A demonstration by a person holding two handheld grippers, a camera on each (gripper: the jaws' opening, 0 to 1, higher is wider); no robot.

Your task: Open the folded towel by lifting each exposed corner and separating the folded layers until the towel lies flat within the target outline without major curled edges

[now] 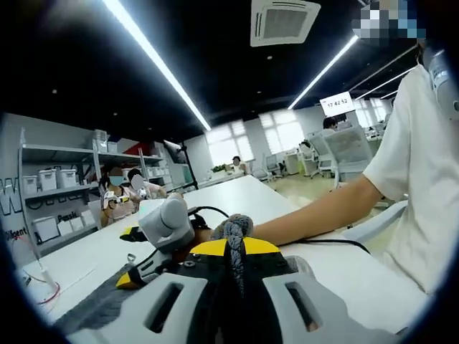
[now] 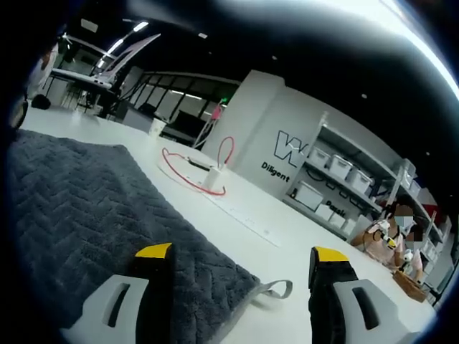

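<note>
- The left tongs [image 1: 231, 266] are clenched on a bunched fold of the grey towel [image 1: 234, 233], which rises between the yellow tips in the left gripper view, lifted off the counter [image 1: 258, 193].
- The right tongs [image 2: 244, 269] stand released, the two jaws well apart, with nothing between them; they hover just over the near edge of the towel [image 2: 86, 201].
- In the right gripper view the towel lies spread on the counter [image 2: 287, 236] from 9 o'clock down to 6 o'clock, and its corner with a small hanging loop [image 2: 276, 289] sits flat between the jaws.
- In the left gripper view the other gripper [image 1: 168, 226] appears at 8 o'clock, just beside the lifted fold, with the person's forearm [image 1: 323, 211] reaching in from 3 o'clock.
- I judge the step in hand is the separating of layers: one side is held up, the other is not yet gripped.
- The next move, I think, asks the right tongs to close on the loop corner and pull it away, gently, so the edge does not curl.
- Farther off, a red cable [image 2: 193, 172] lies on the counter at 11 o'clock.
</note>
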